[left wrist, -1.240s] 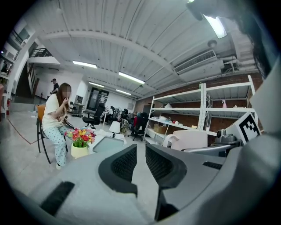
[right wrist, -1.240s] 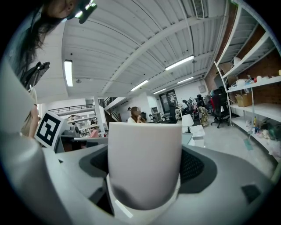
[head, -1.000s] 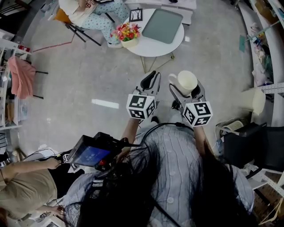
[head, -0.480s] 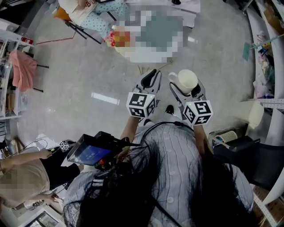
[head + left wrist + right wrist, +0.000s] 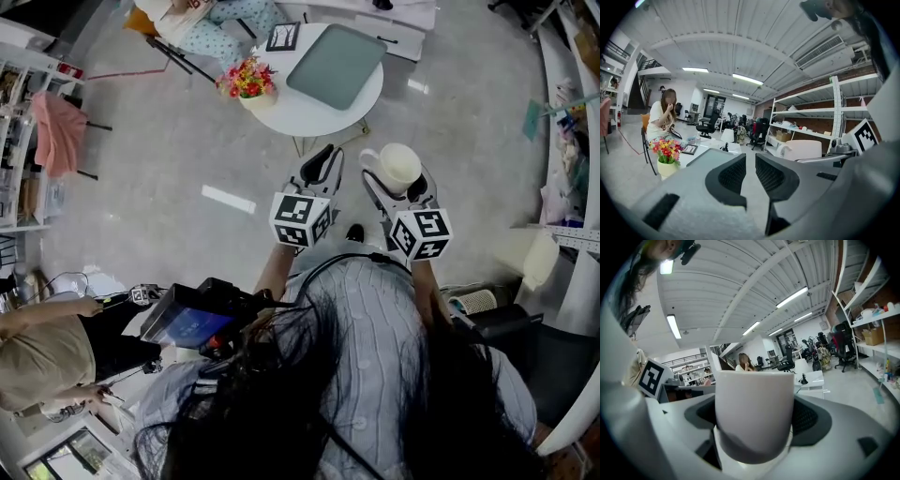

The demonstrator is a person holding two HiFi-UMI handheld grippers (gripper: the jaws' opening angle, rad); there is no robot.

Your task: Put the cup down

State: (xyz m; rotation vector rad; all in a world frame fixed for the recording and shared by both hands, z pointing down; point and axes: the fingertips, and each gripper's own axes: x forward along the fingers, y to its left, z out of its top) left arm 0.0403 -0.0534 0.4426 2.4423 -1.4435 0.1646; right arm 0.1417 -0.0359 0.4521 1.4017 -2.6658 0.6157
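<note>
Open workshop hall: grey floor (image 5: pixel 178 150), metal shelving (image 5: pixel 811 125) along one side, and a round white table (image 5: pixel 314 111) ahead of the operator and slightly to the left. The table carries a grey tray (image 5: pixel 335 64) and a pot of flowers (image 5: pixel 247 79). A seated person (image 5: pixel 663 117) is beyond it.

Findings:
- The right hand-held gripper (image 5: pixel 397 180) is clamped on the white cup (image 5: pixel 398 169), pads on opposite walls. The cup is upright, mouth up, handle toward the operator's left. It is in the air above the floor, well short of the table.
- The left hand-held gripper (image 5: pixel 323 161) is empty, its jaws drawn nearly together with only a slit between them. It is just beside the cup and not touching it.

Assessment: the step in hand appears to be the carry toward the table. To do it well:
- Keep the cup level.
- Aim for bare tabletop, clear of tray and flowers.
- Lower until the base bears fully.
- Only then part the jaws, and withdraw straight back past the handle.

View comparison:
- Only the head view gives the table layout from above and the cup's mouth.
- The right gripper view confirms the grip, but the cup blocks most of what lies ahead.
- The left gripper view shows the table edge-on, and the cup from the side.
</note>
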